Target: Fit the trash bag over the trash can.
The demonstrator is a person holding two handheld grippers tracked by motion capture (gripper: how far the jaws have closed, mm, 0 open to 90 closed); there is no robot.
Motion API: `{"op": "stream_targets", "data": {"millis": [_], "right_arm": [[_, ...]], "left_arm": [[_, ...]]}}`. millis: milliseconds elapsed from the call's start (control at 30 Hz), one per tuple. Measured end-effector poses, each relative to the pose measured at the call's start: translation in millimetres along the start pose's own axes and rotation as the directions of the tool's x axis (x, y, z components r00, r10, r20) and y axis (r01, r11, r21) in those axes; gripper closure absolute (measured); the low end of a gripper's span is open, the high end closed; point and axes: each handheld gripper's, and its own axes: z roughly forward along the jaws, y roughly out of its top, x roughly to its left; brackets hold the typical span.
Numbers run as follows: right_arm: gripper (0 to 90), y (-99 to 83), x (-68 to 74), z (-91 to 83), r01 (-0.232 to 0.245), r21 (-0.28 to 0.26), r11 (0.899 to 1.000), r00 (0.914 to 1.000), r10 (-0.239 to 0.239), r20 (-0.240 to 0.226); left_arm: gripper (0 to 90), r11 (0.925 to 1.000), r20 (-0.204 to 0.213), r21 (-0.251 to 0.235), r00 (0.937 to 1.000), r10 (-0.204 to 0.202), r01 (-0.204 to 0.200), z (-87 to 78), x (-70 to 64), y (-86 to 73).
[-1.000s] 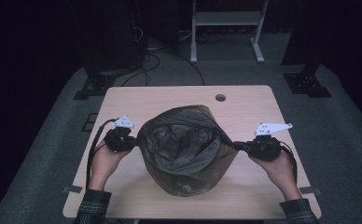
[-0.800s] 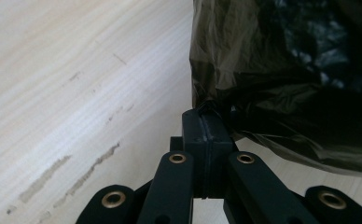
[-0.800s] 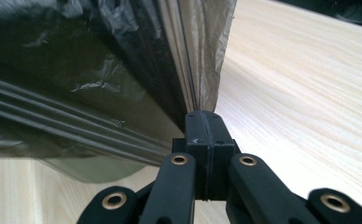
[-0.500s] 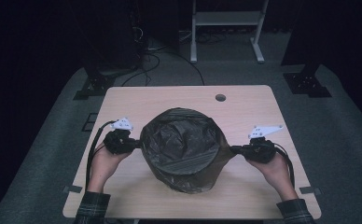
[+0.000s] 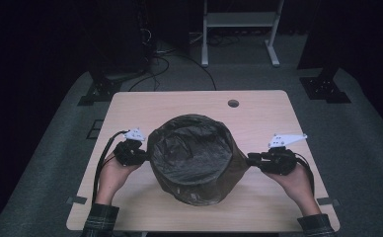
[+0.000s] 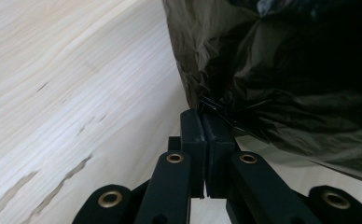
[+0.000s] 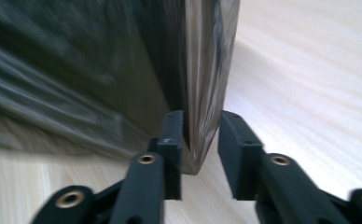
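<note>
Bin liner (image 5: 192,163), crinkled glossy black plastic

Wooden table (image 5: 130,113) (dark bag (image 5: 192,158) atop)

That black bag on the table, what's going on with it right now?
A person is working a black plastic bag over what looks like a round bin on the wooden table. The left tongs are clamped shut on the film at the bag's left side. The right tongs stand open around a fold of it on the right.
</note>
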Motion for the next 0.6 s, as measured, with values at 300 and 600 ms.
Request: {"op": "stream_targets", "data": {"millis": [300, 600], "right_arm": [[63.4, 46.0, 13.0, -41.9, 0.04, -0.186, 0.982, 0.9982, -0.048, -0.035], [49.3, 121.8, 54.8, -12.1, 0.141, -0.236, 0.962, 0.9601, -0.191, -0.205]], "left_arm": [[88.0, 0.9993, 0.001, -0.036, 1.0, -0.008, 0.008, -8.1, 0.8, -0.3], [88.0, 0.9985, 0.0, -0.054, 1.0, -0.003, 0.003, -13.8, 0.3, -0.5]]}}
